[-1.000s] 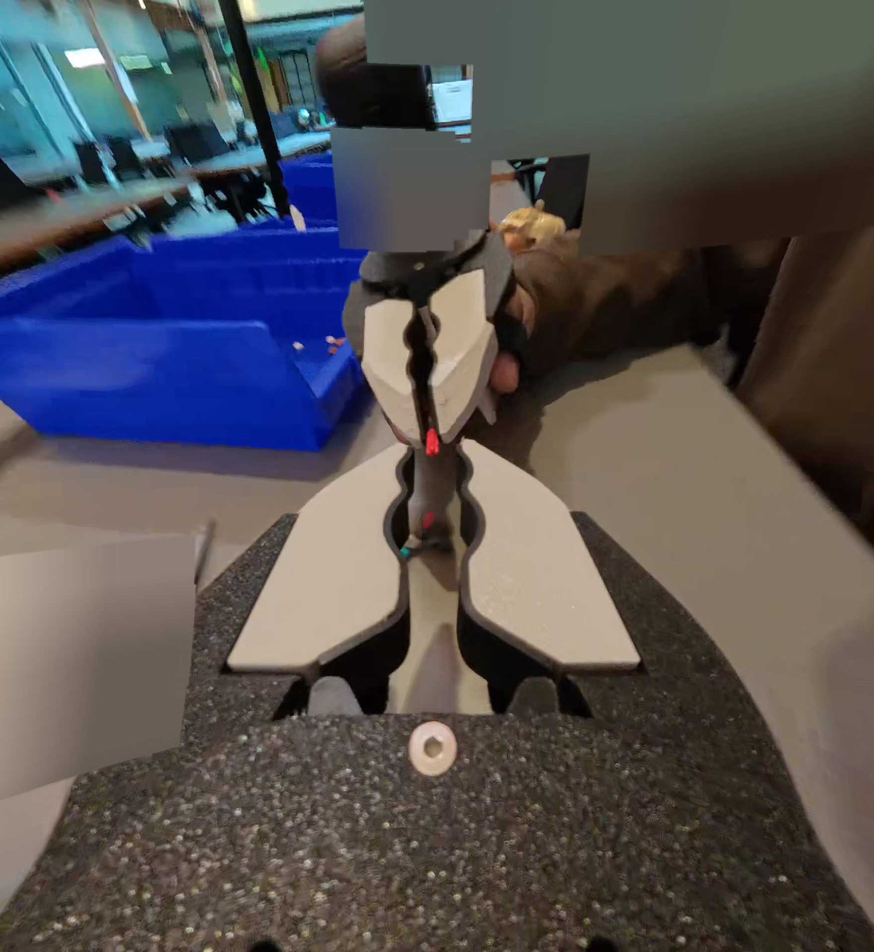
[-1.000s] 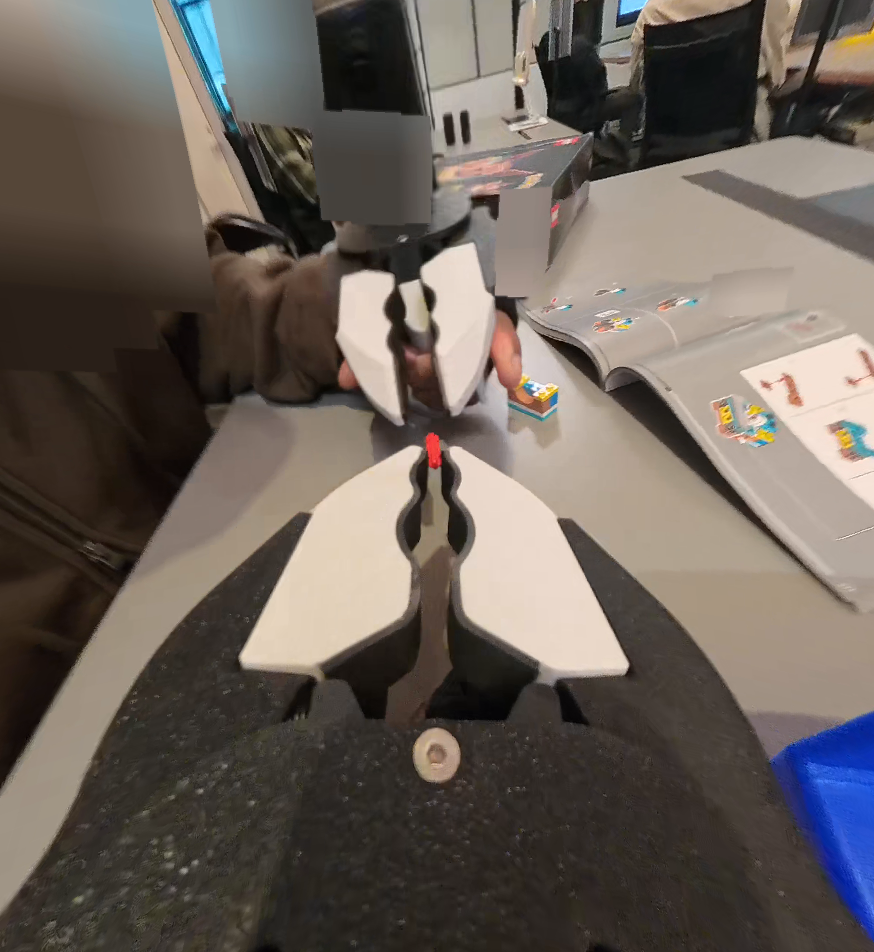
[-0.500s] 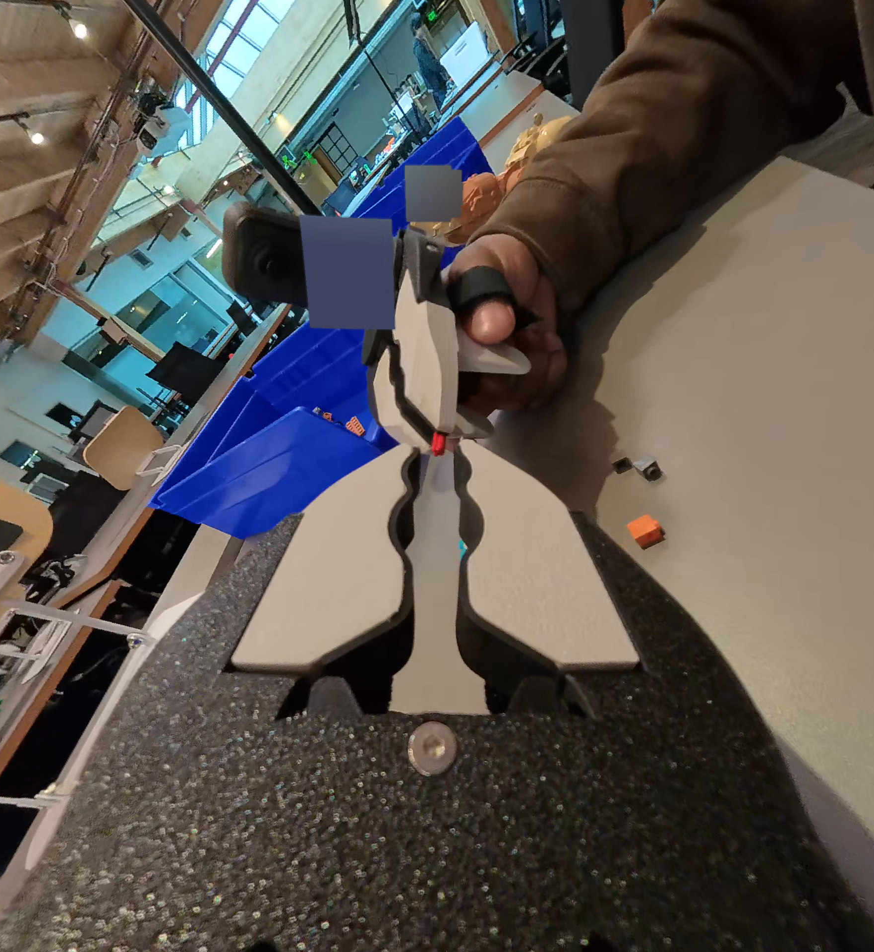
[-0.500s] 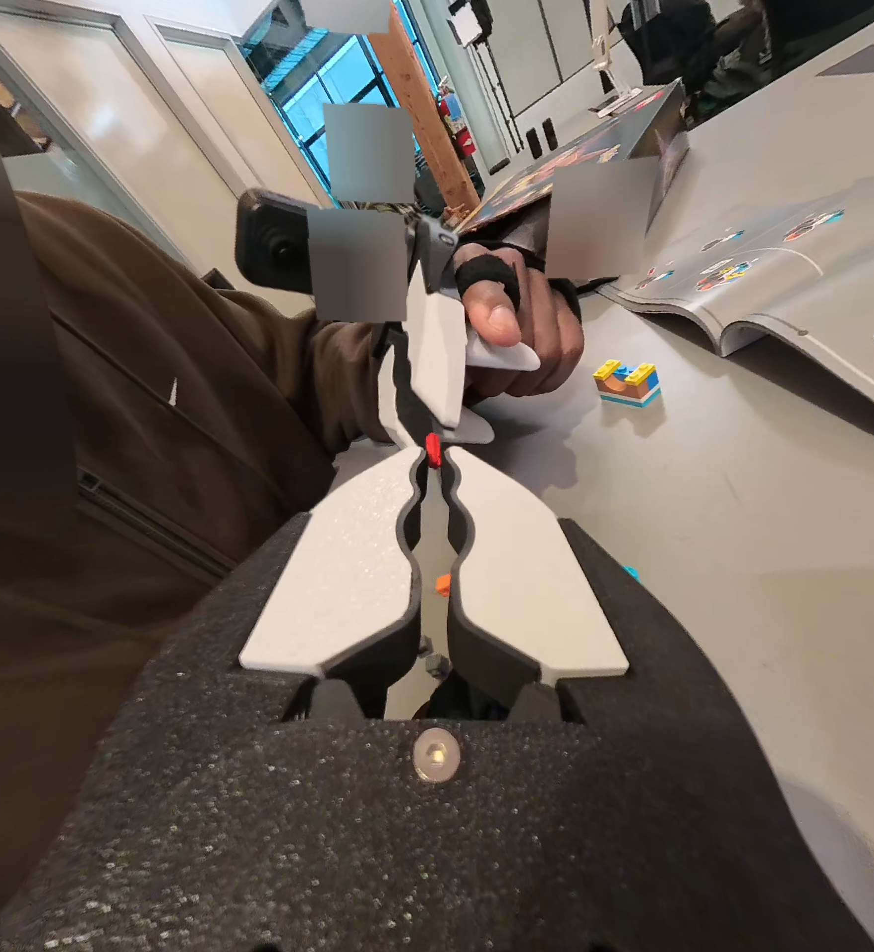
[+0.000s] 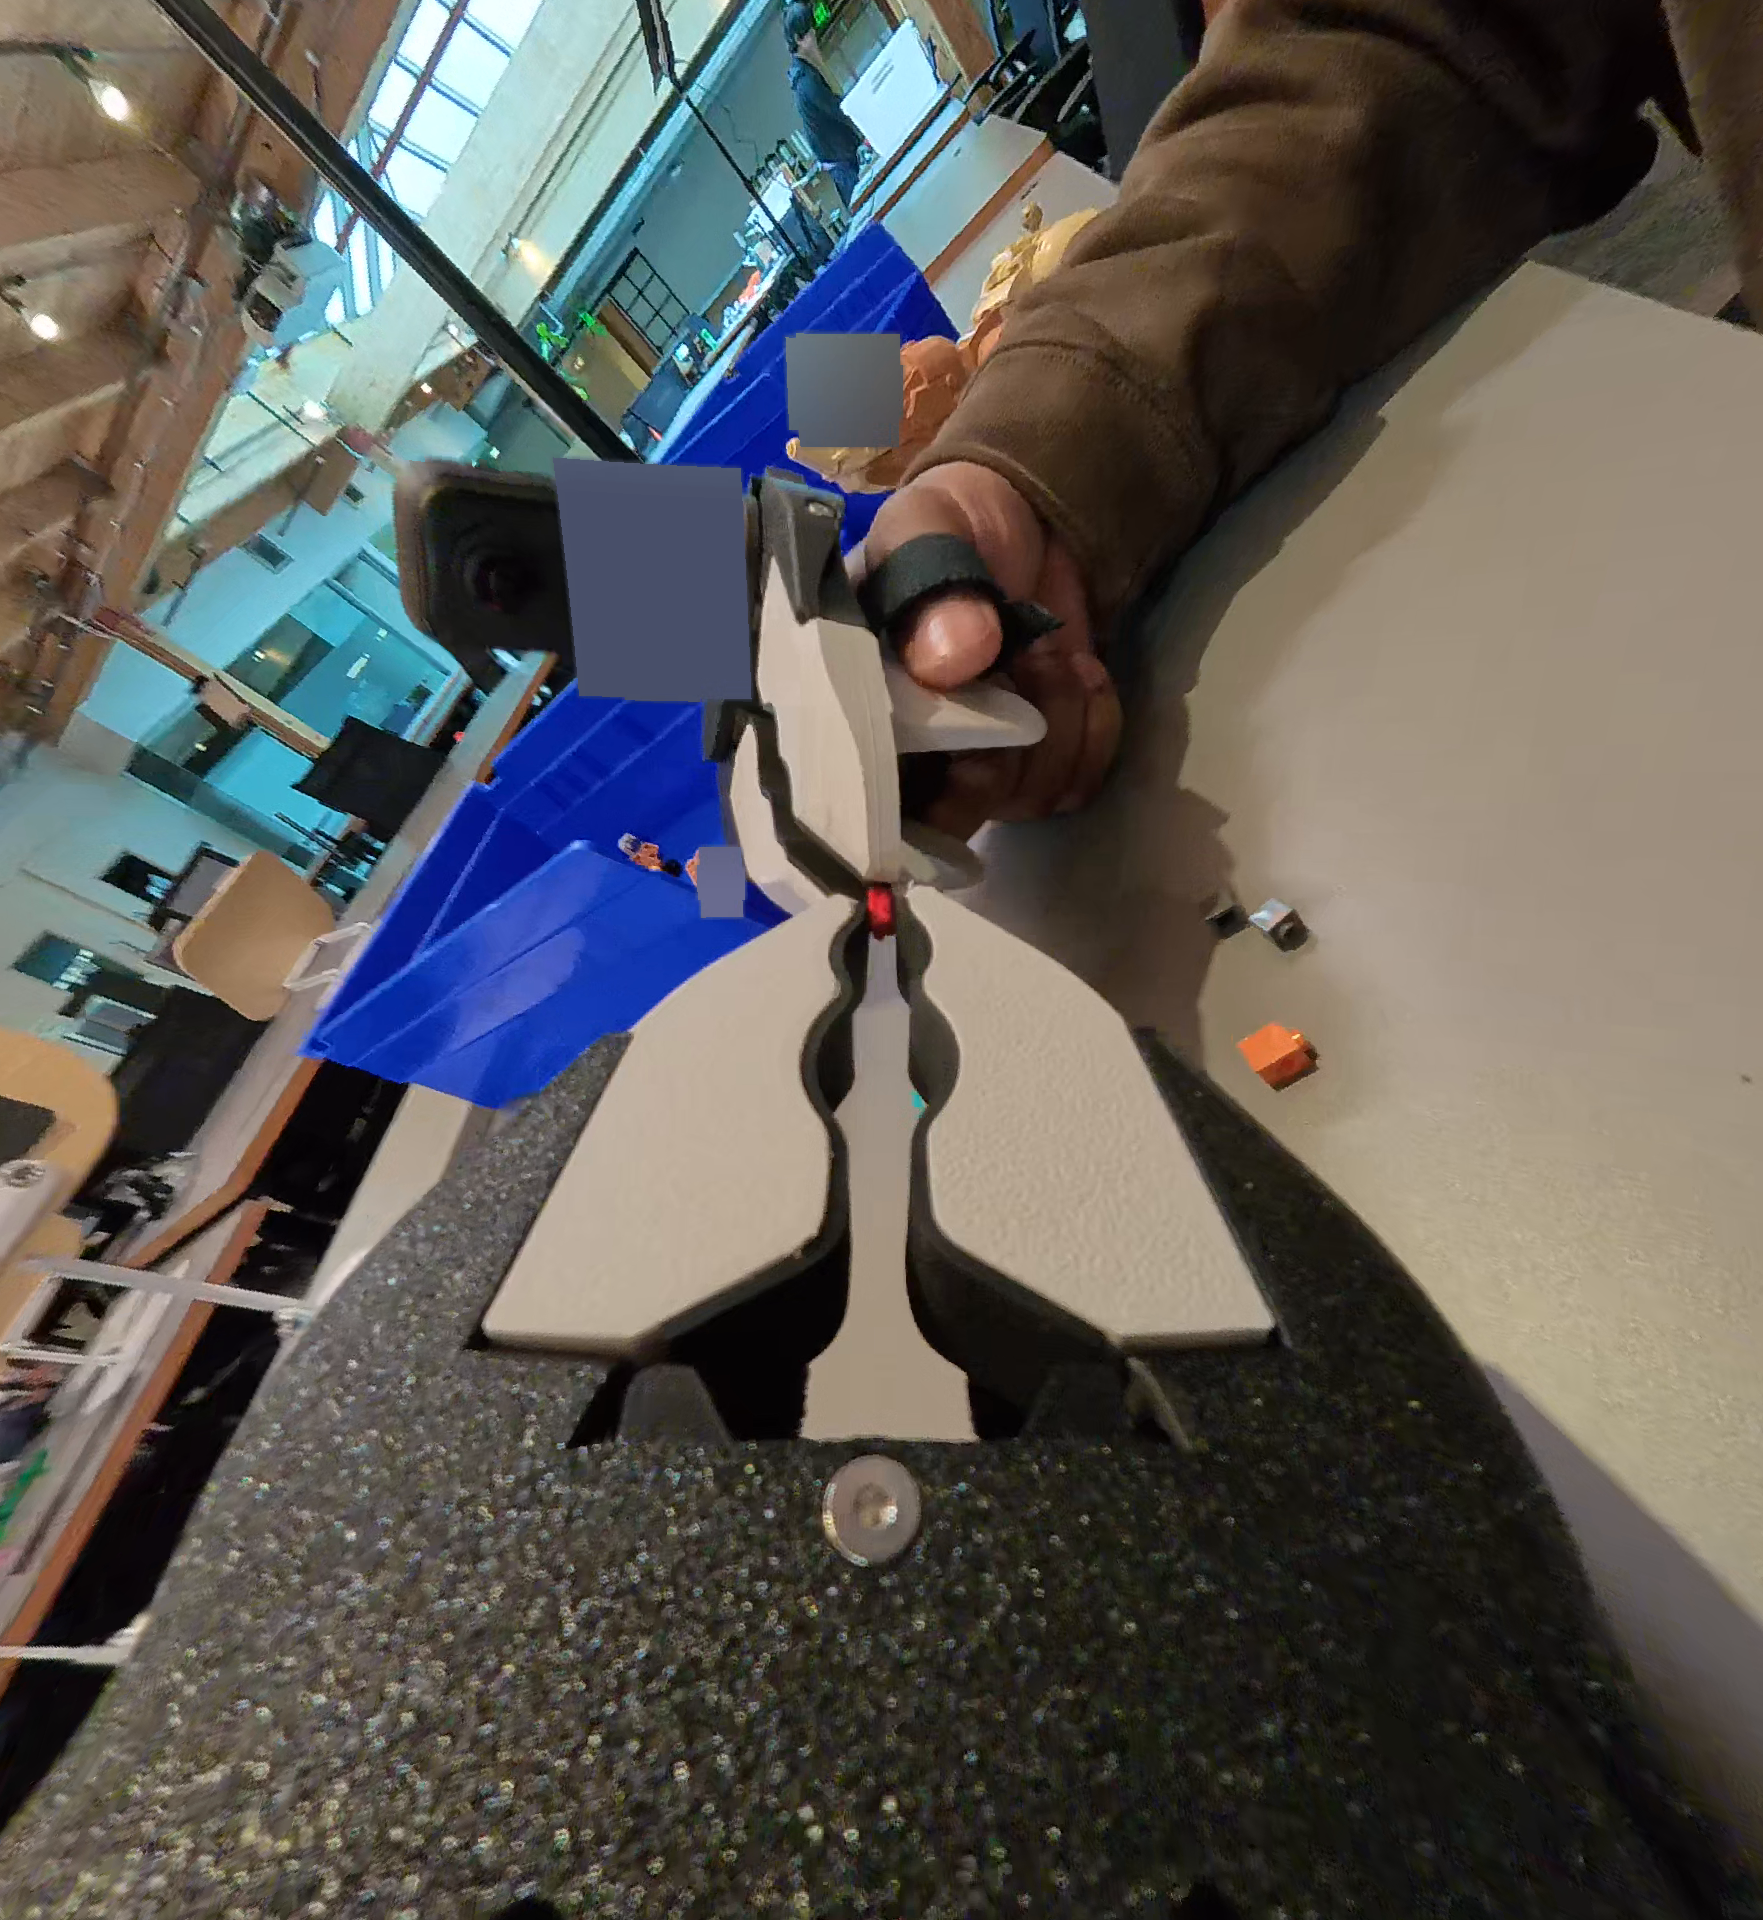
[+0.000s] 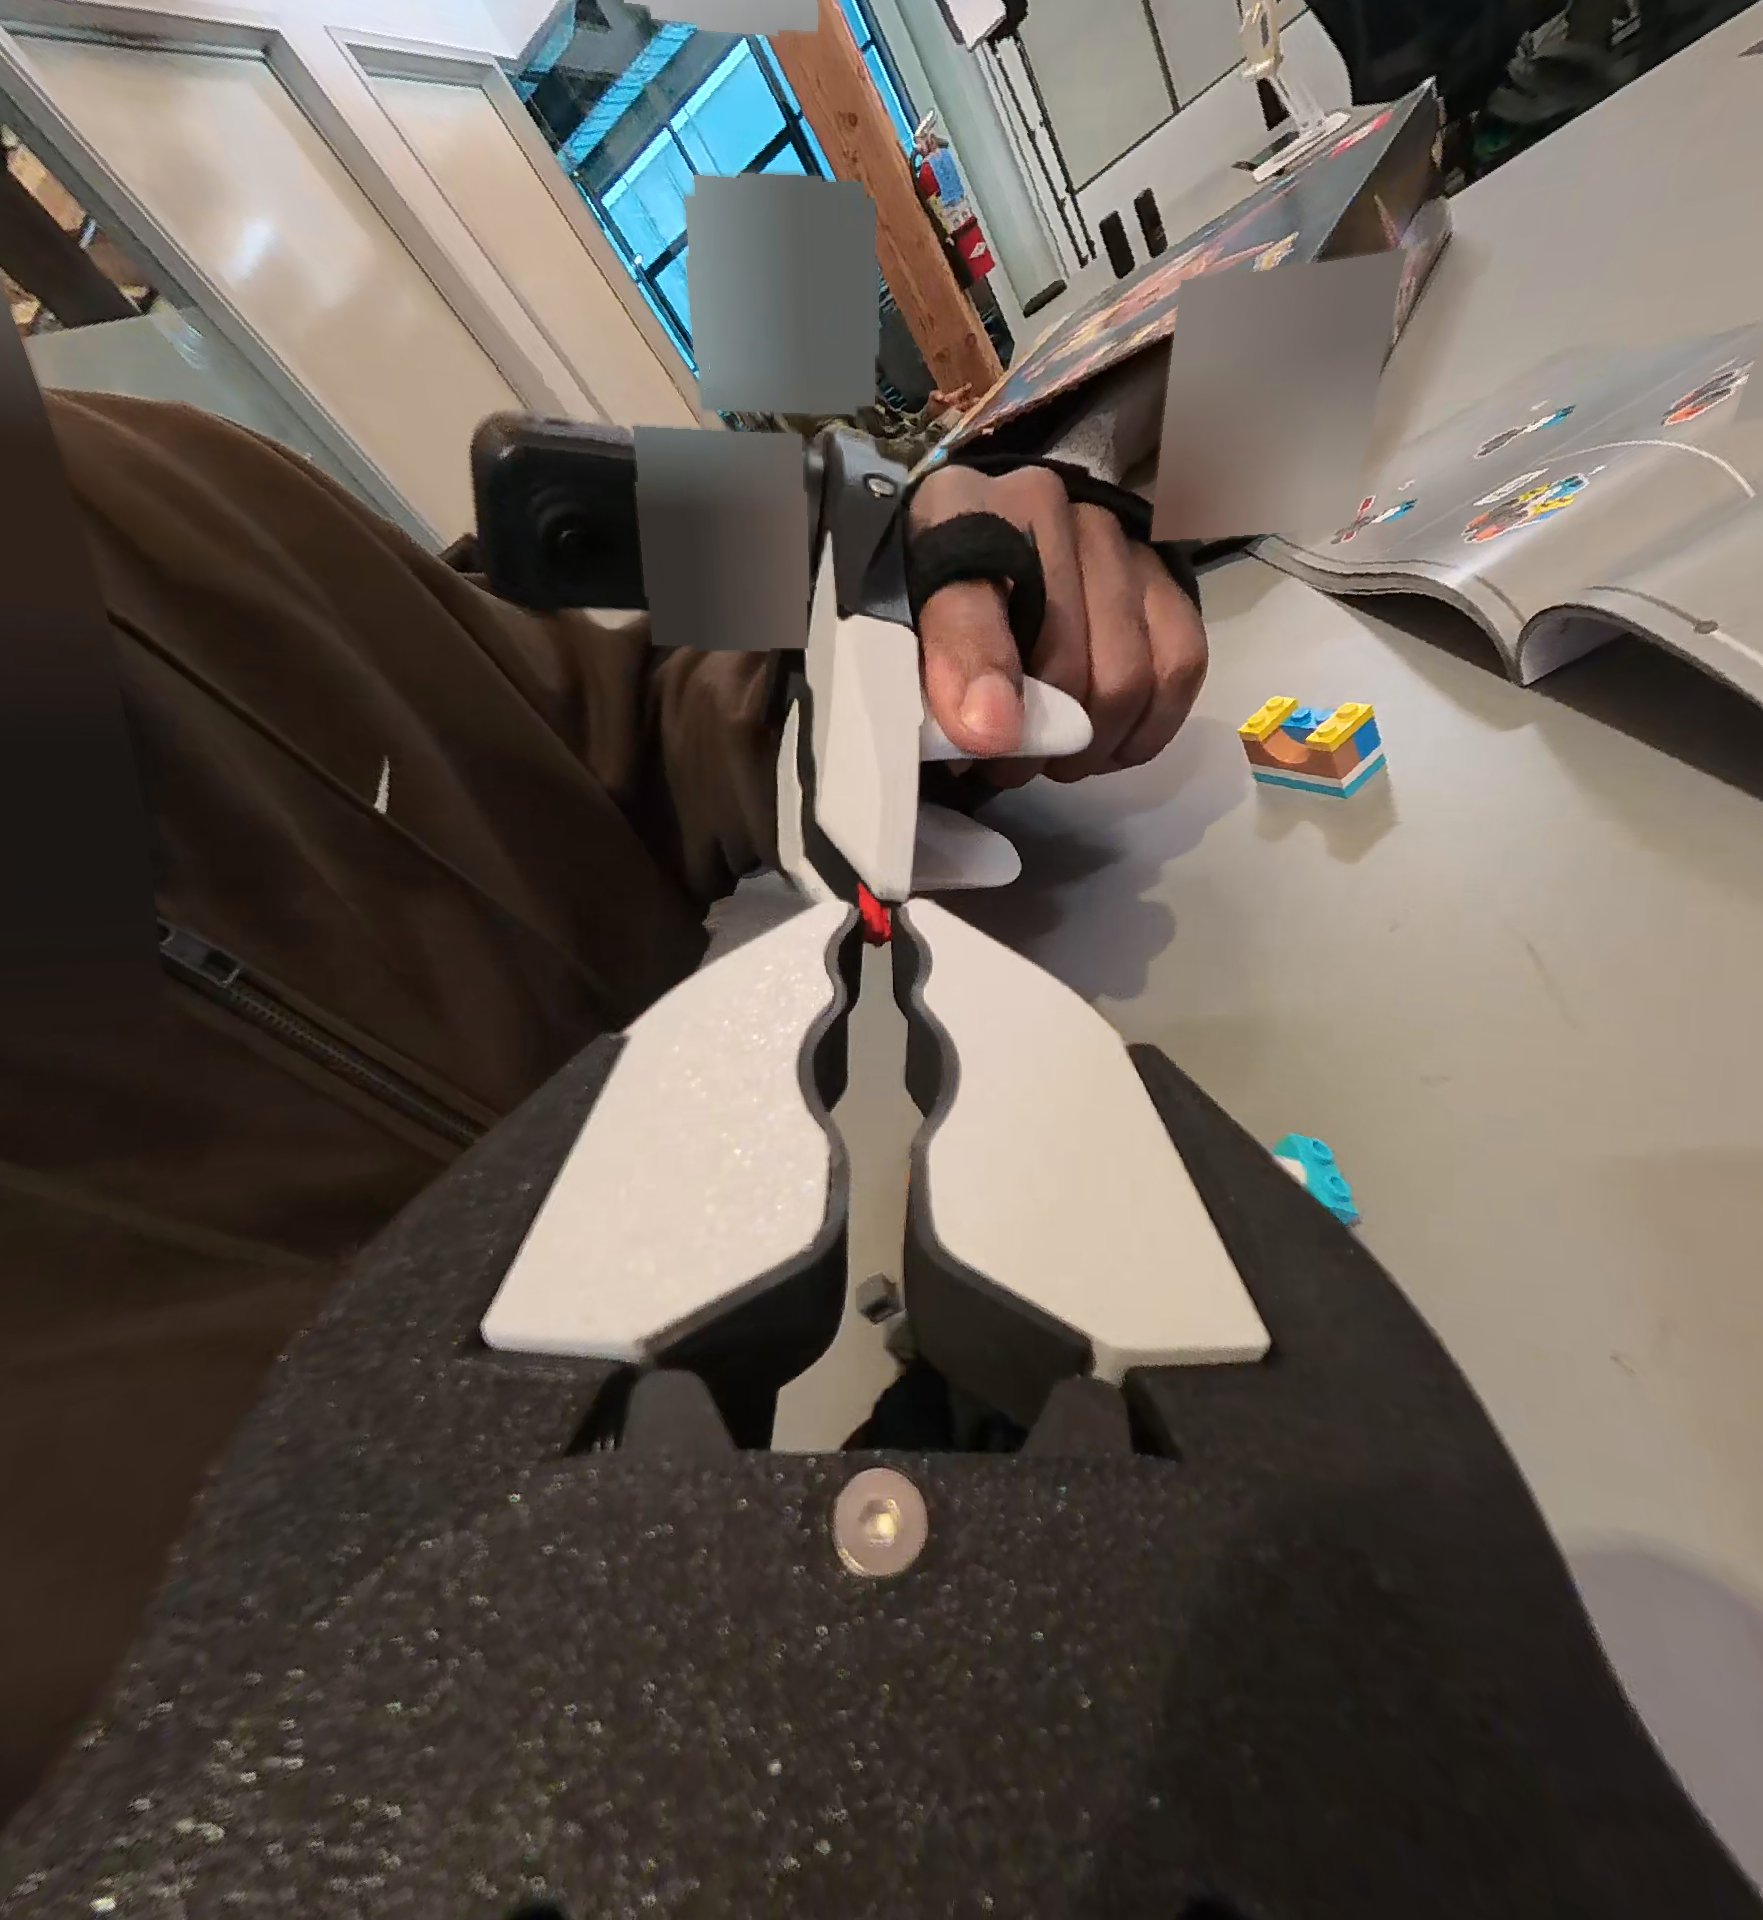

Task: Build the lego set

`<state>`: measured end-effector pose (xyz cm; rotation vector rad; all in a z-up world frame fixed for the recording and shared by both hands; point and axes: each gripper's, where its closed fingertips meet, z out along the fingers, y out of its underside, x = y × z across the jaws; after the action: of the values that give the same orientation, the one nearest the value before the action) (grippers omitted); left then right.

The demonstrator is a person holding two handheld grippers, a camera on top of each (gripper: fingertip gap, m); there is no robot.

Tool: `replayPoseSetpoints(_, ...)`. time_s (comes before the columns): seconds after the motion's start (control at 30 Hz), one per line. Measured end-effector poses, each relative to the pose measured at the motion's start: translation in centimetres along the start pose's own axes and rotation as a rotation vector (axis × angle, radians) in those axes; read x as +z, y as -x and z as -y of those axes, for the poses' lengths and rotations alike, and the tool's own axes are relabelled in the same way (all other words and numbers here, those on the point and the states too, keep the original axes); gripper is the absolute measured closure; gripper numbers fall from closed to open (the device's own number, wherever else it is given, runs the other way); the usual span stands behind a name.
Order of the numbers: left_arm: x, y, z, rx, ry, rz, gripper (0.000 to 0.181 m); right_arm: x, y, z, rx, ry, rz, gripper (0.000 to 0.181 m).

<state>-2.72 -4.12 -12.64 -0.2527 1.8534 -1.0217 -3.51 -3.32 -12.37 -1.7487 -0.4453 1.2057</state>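
Your left gripper (image 5: 879, 928) and your right gripper (image 6: 872, 928) meet tip to tip at frame centre, each with its grey fingers nearly closed on the same tiny red lego piece (image 5: 880, 910), above the grey table (image 5: 1542, 790). Right of centre in the right wrist view stands a small yellow, blue and brown lego assembly (image 6: 1313, 746); an open instruction booklet (image 6: 1604, 520) fills the upper right, its printing too small to read.
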Motion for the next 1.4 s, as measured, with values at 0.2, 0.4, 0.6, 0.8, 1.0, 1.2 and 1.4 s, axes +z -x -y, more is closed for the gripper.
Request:
replayPoseSetpoints(0.2,-0.4,0.7,-1.3,-0.209,0.037,-0.050,0.177,-2.4,-3.8,-0.6,-0.194,0.121,-0.289,0.156)
replayPoseSetpoints(0.4,-0.2,-0.2,-3.2,-0.284,0.129,-0.120,0.177,-2.6,-5.8,-3.1,-0.316,0.341,-0.411,0.149)
replayPoseSetpoints(0.6,0.1,-1.2,-3.8,-0.235,0.168,-0.156,0.177,-2.1,-7.0,-5.0,-0.323,0.512,-0.405,0.142)
replayPoseSetpoints(0.8,0.1,-1.7,-4.0,-0.189,0.178,-0.169,0.177,-1.9,-7.4,-5.7,-0.281,0.590,-0.353,0.141)
replayPoseSetpoints(1.0,0.2,-1.9,-4.7,-0.168,0.209,-0.172,0.177,-1.8,-7.1,-5.5,-0.237,0.579,-0.306,0.150)
replayPoseSetpoints(1.2,0.0,-1.2,-4.1,-0.171,0.193,-0.140,0.177,-1.6,-5.7,-3.0,-0.227,0.376,-0.219,0.151)
replayPoseSetpoints(1.4,-0.2,-0.4,-2.7,-0.165,0.131,-0.101,0.177,-1.5,-4.5,-1.6,-0.253,0.253,-0.165,0.151)
